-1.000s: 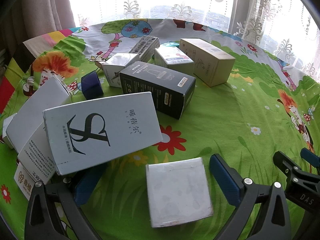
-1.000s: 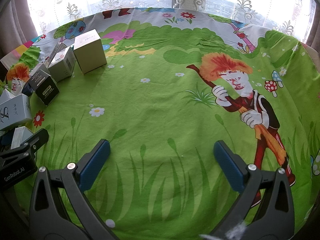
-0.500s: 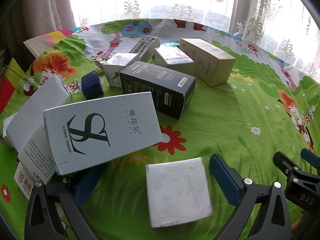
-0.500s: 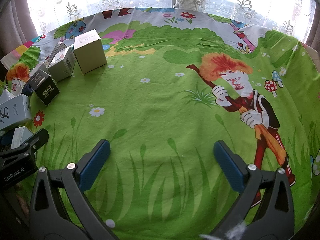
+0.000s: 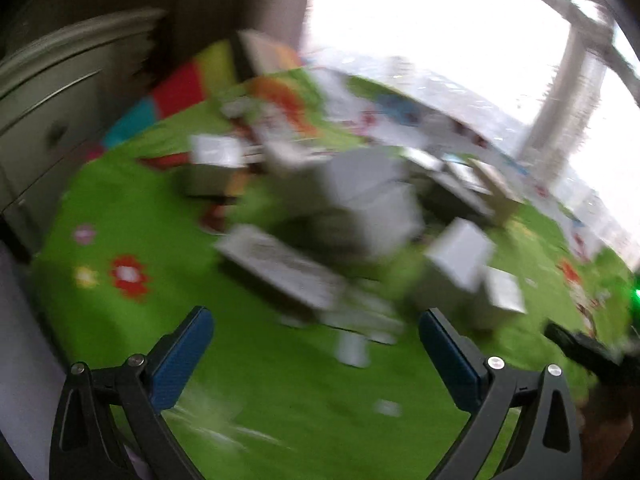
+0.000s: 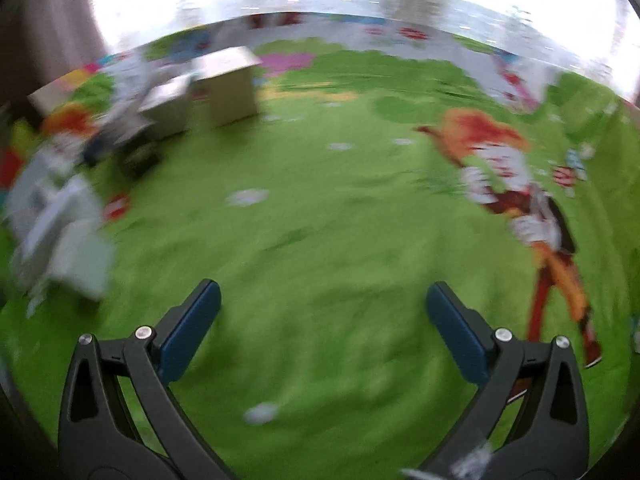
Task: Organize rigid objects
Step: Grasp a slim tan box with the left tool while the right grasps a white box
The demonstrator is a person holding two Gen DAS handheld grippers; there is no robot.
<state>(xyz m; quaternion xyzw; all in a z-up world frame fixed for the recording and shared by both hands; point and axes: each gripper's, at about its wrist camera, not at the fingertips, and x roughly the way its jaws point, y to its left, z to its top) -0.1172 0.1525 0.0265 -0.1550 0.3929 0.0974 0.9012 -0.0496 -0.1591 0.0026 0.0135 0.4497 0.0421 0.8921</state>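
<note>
Cluster of blurred cardboard boxes [image 5: 360, 208] lying jumbled on the green cartoon cloth, mostly white and grey, a tan box [image 6: 230, 86] standing upright at the far end, a grey box [image 6: 166, 110] just beside it

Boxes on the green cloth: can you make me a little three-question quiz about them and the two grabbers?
1. True or false: the left gripper is squeezing a box.
2. In the right wrist view, the tan box stands where? A) far left part of the cloth B) between the right gripper fingers C) on the cartoon figure
3. Fill in: both pictures are ___, so no box label can be read.

Key: 1 false, its jaws are wide apart with only cloth between them. 2 A. 3 blurred.
</note>
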